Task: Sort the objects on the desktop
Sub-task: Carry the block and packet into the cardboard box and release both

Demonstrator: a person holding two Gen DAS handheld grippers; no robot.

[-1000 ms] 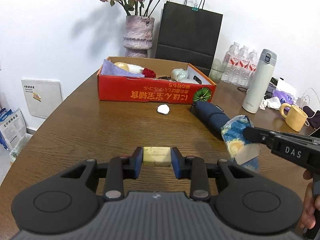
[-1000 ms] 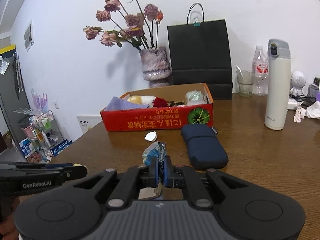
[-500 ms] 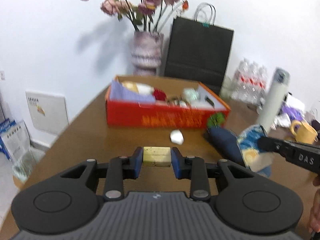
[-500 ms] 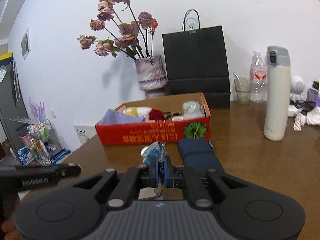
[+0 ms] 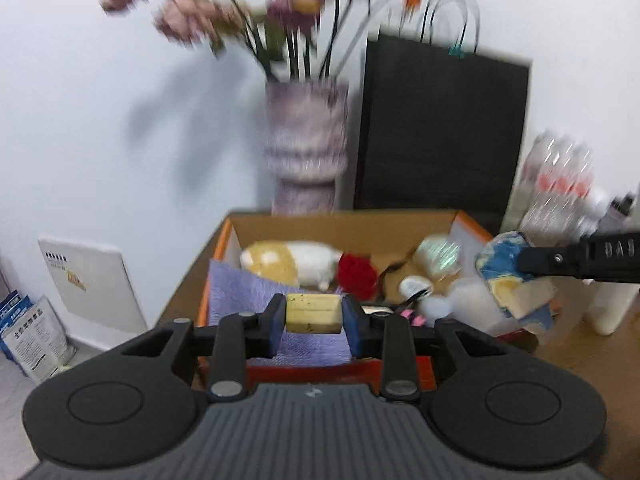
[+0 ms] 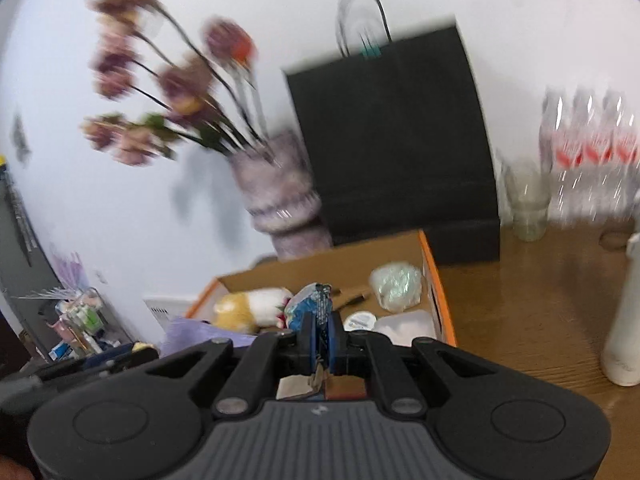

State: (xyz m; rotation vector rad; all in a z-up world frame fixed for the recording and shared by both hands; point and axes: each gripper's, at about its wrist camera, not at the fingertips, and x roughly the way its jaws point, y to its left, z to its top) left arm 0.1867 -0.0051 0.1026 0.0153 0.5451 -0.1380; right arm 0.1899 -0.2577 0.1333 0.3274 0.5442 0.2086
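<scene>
Between the blue pads of the left gripper (image 5: 313, 313) sits a small yellow block (image 5: 313, 313). It is hard and flat-sided, with dark specks. The pads squeeze it from both sides, so the jaws stand partly apart. The block hangs over the near edge of the box (image 5: 344, 220), above a soft purple cloth (image 5: 244, 292).

The right gripper (image 6: 319, 334) is pinched tight on a thin, crinkly blue and yellow bag (image 6: 308, 304). From the left view this bag (image 5: 508, 276) hangs over the box at 3 o'clock.

The box is cardboard, red outside and brown inside, with an orange rim. It holds a fluffy yellow and white toy (image 5: 292, 264), a red fuzzy thing (image 5: 356, 276) and a shiny wrapped lump (image 5: 436, 254). The middle of its back half is bare.

At 12 o'clock stand a bumpy vase (image 5: 306, 148) and a black paper bag (image 5: 436, 128), close behind the box. At 3 o'clock the wooden table (image 6: 532, 300) has open room before a tall white flask (image 6: 626, 312).
</scene>
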